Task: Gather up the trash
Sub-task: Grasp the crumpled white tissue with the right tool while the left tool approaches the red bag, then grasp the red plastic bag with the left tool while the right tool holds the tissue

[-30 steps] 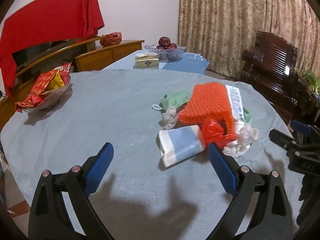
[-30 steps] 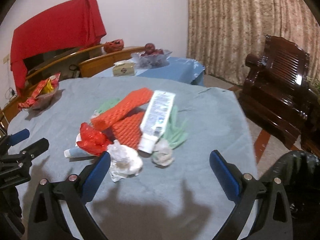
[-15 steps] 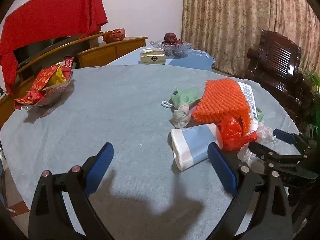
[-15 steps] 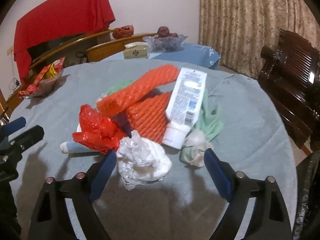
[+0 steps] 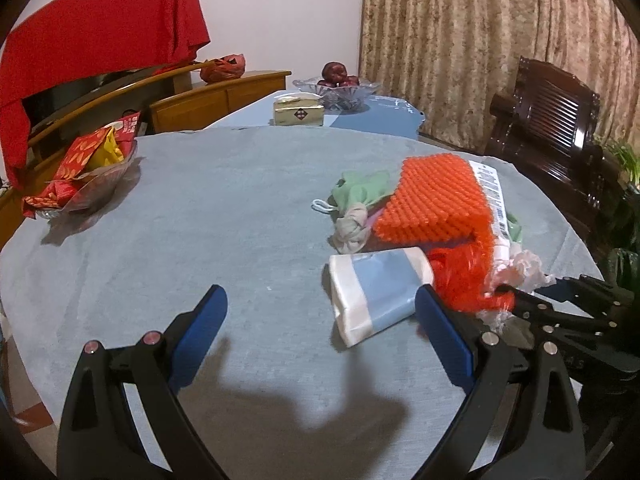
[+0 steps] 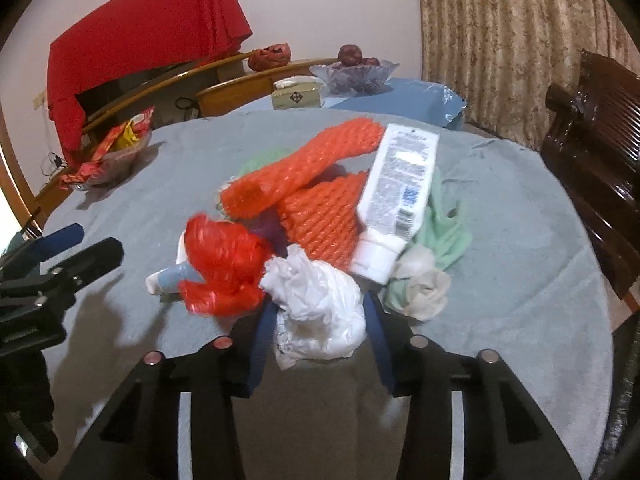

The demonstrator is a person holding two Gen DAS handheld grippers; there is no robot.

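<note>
A heap of trash lies on the grey-clothed table [image 5: 224, 208]: orange foam netting [image 6: 304, 172], a white tube [image 6: 400, 188], a red plastic bag [image 6: 224, 264], a blue-and-white packet [image 5: 376, 292], green cloth [image 5: 360, 188] and a crumpled white plastic bag [image 6: 316, 304]. My right gripper [image 6: 320, 316] has its jaws closing, both pads touching the sides of the white bag. It also shows at the right edge of the left wrist view, right gripper [image 5: 560, 300]. My left gripper [image 5: 320, 296] stands open just short of the packet, holding nothing.
A glass bowl of snack packets [image 5: 88, 176] sits at the table's far left. Behind are a tissue box [image 5: 298, 114] and a fruit bowl [image 5: 338, 88] on a blue table. A dark wooden chair [image 5: 552, 120] stands right. Something black [image 6: 624, 400] fills the lower right corner.
My right gripper has come down and forward onto the heap, and its jaws have narrowed from wide open around the white bag. The left gripper has hardly moved.
</note>
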